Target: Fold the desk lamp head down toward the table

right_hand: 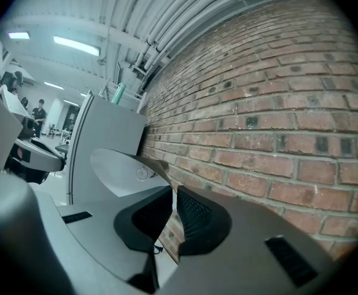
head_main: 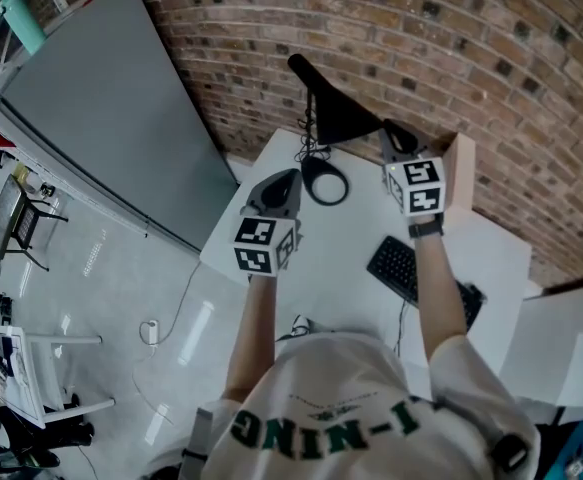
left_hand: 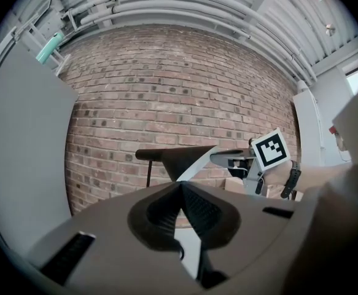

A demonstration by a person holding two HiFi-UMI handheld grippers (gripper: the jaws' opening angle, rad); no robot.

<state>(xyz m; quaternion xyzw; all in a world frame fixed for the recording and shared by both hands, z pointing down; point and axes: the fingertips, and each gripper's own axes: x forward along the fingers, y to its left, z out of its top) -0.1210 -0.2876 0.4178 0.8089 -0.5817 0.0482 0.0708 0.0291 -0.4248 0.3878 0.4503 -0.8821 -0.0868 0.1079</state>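
the desk lamp stands at the 12 o'clock edge of the white tabletop (head_main: 341, 258), hard against the brick wall (head_main: 421, 28). its lamp head (head_main: 346, 118) is raised and roughly level, not yet folded down. it is a flat matt black wedge with a smooth pale diffuser on the underside, carried on a thin dark stem (left_hand: 149, 172) above a round, ring-like black base (head_main: 324, 183).

the right gripper (right_hand: 172, 192) is up at the head's 3 o'clock end. its tongs are drawn together to a thin slit with nothing seen between the ribbed dark pads. the tips sit right at the rim, though i cannot tell if they touch it; that far end likely gives the most leverage for tipping the head.

the left gripper (left_hand: 182, 186) hangs at 7 o'clock of the base, apart from the lamp. its tongs are closed tip to tip and empty, probably ready to steady the base. a black keyboard (head_main: 401, 266) lies at 4 o'clock.
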